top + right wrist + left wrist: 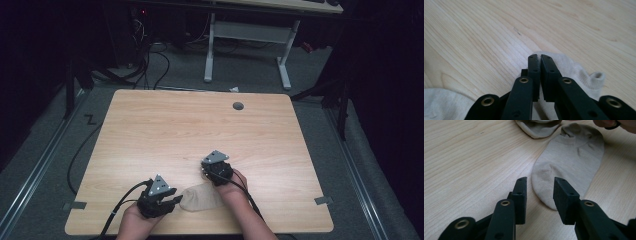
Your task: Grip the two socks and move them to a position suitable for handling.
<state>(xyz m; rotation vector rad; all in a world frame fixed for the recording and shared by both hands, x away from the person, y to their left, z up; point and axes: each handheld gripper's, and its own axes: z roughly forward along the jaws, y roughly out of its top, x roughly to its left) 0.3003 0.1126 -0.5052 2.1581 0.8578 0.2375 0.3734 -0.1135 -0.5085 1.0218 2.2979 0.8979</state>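
Socks lie between the hands: beige sock [571, 162] stretches lengthwise ahead of the released left gripper [540, 185]; right gripper [540, 57] pinches the second sock [579, 72].

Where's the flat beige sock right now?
In the high view the beige sock lies on the table's near edge between both hands; its toe sits just ahead of the open left claw.

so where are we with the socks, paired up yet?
Not yet. One beige sock lies flat on the table, a second sock by its cuff. In hand: the right gripper looks shut on sock fabric; the left gripper is open at the flat sock's toe. Stacking or folding them looks left.
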